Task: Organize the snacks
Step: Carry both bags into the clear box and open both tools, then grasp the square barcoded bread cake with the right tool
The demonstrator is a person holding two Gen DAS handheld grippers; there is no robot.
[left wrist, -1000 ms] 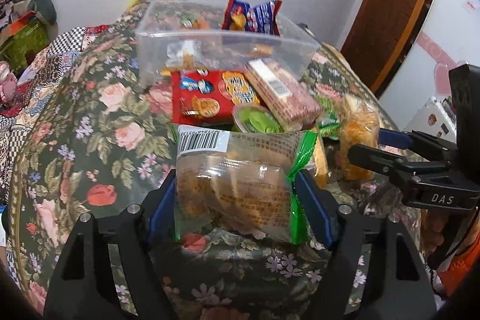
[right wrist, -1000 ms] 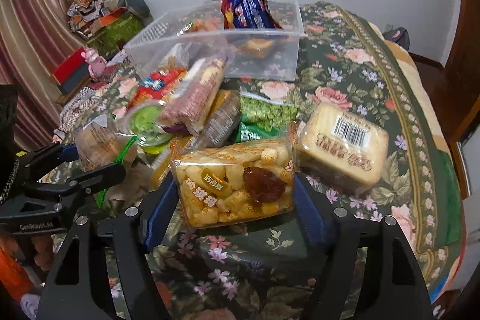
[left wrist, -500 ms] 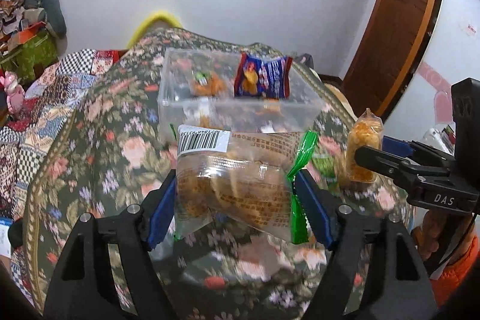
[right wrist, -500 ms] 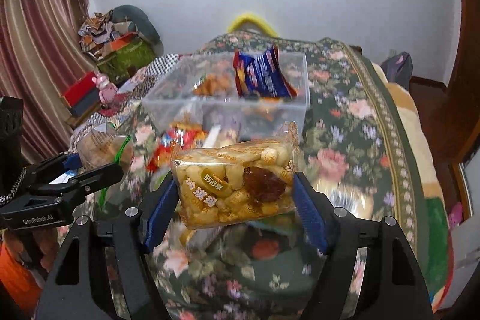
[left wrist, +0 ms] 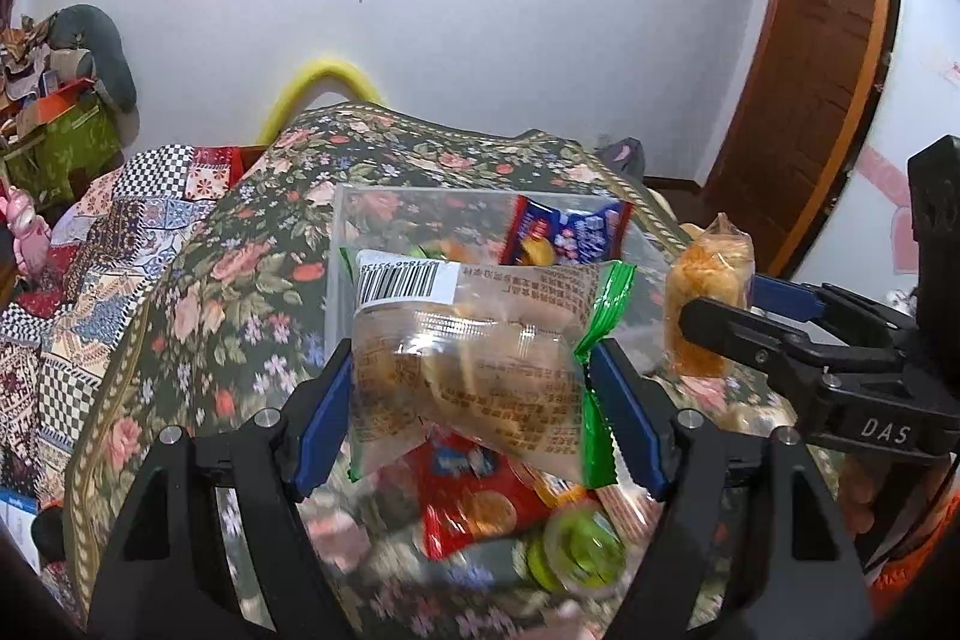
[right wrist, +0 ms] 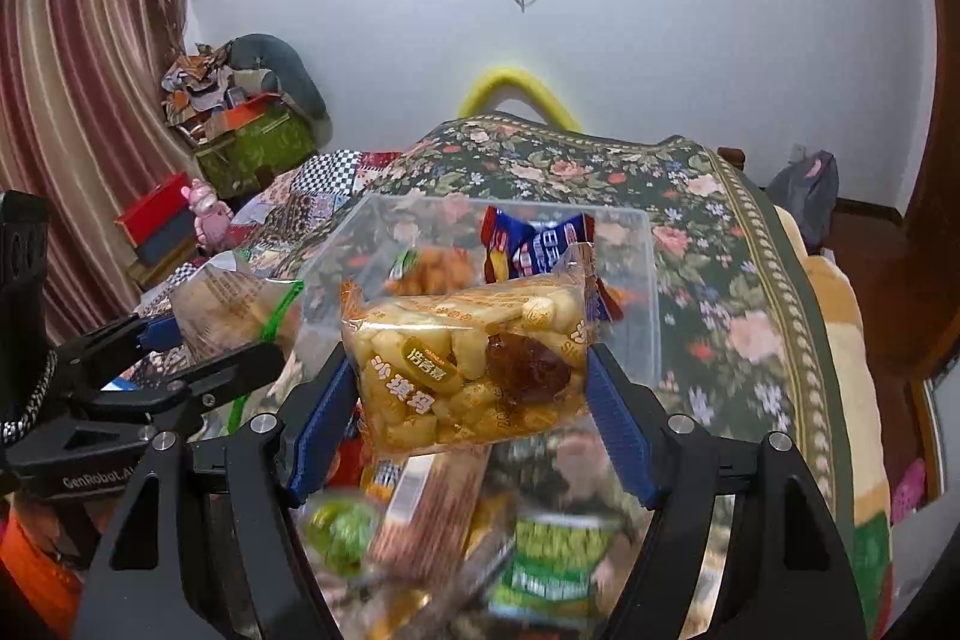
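My left gripper (left wrist: pixel 474 388) is shut on a clear pack of biscuits with green edges (left wrist: pixel 474 358), held in the air in front of the clear plastic bin (left wrist: pixel 342 244). My right gripper (right wrist: pixel 471 388) is shut on a yellow snack pack with a red date picture (right wrist: pixel 468 364), also held up before the bin (right wrist: pixel 651 280). The bin holds a blue and red packet (right wrist: pixel 528 244) and an orange snack (right wrist: pixel 438 265). Each gripper shows in the other's view: the right gripper (left wrist: pixel 714 304) and the left gripper (right wrist: pixel 204 334).
Loose snacks lie on the floral bedspread (left wrist: pixel 228 292) below the grippers: a red biscuit pack (left wrist: pixel 474 496), a green jelly cup (left wrist: pixel 576 556), a brown striped pack (right wrist: pixel 432 508), a green pea pack (right wrist: pixel 552 562). A wooden door (left wrist: pixel 804 70) is at the right.
Both grippers have risen from the bed with their packs and moved forward toward the bin. The loose snacks now lie lower in both views.
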